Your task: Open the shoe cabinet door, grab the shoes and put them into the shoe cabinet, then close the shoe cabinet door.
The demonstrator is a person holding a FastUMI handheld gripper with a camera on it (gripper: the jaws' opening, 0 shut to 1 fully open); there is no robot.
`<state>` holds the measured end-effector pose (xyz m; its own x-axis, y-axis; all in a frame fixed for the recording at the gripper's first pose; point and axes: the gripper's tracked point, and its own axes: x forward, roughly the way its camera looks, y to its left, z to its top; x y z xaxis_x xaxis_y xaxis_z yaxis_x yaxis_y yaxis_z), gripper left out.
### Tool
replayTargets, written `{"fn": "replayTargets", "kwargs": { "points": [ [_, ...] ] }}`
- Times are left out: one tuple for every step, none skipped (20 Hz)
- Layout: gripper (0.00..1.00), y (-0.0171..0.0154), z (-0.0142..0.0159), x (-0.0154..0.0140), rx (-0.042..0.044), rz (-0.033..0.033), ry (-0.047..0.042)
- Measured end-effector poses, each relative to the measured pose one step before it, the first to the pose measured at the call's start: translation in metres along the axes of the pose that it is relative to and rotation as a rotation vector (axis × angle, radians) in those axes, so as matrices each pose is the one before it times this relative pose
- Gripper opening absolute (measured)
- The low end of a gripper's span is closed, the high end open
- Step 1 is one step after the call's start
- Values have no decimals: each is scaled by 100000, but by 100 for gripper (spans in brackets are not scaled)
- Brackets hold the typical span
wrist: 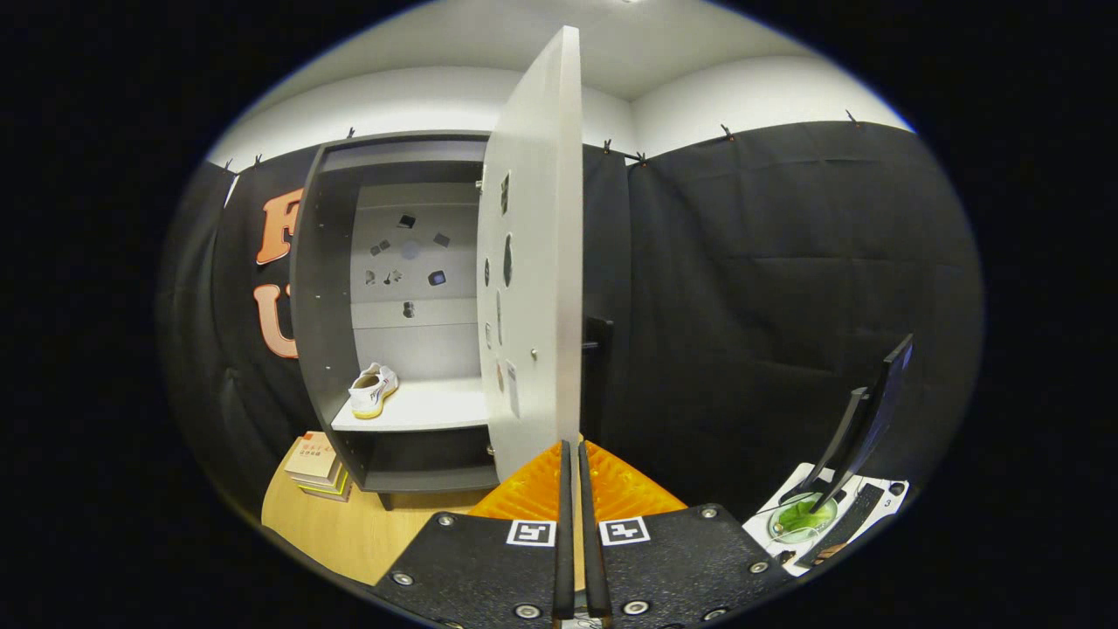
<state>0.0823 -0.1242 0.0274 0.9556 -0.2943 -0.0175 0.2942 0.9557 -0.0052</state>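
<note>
The dark grey shoe cabinet (323, 288) stands open on a wooden table. One white shoe (373, 390) with a yellowish sole lies on its pale shelf (428, 409), at the left side. The light grey door (533, 262) is swung wide, its free edge pointing straight at me. My gripper (573, 447) is shut, the two fingers pressed side by side with nothing between them. Their tips sit right at the lower corner of the door's free edge; I cannot tell whether they touch it.
A stack of books (314, 461) lies on the wooden table (349, 524) left of the cabinet's base. To the right stands a dark monitor (869, 411) on a white desk (886, 500), with a keyboard (843, 524) and a round dish holding something green (799, 517).
</note>
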Motion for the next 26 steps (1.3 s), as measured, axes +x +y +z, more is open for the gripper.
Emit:
{"fn": "replayTargets", "kwargs": {
  "points": [
    [4,319,46,-308,-29,733,-239],
    [4,910,63,-146,253,1316,-129],
    [4,1006,53,-298,498,1892,-143],
    [4,1209,-129,-152,354,2160,-14],
    [4,1057,-115,-162,-315,2124,-241],
    [4,1100,-236,45,-761,1717,-54],
    [4,1067,-416,22,-507,1917,782],
    [4,1366,-705,56,-112,2383,1431],
    [4,1408,-808,94,-127,2519,1336],
    [4,1180,-917,269,-297,2051,1705],
    [4,1183,-1182,312,-247,2285,2229],
    [4,895,-1183,695,25,1963,2487],
    [4,879,-1469,421,236,2167,2217],
    [4,1046,-1285,377,146,2647,2425],
    [7,981,-1800,547,170,2320,3994],
    [7,747,-1963,478,-125,2101,3955],
    [7,471,-1861,708,-538,1277,3007],
    [7,443,-1717,937,-218,1297,3016],
    [7,549,-1904,777,239,1875,3269],
    [7,550,-1786,895,289,1400,2924],
    [7,356,-1517,993,176,1390,1908],
    [7,407,-1838,1049,-649,1440,3426],
    [7,282,-1685,883,-723,1309,2891],
    [7,130,-1312,1078,-394,887,2765],
    [7,-4,-1248,1216,284,471,2977],
    [7,213,-1140,1331,409,731,2796]
  ]
}}
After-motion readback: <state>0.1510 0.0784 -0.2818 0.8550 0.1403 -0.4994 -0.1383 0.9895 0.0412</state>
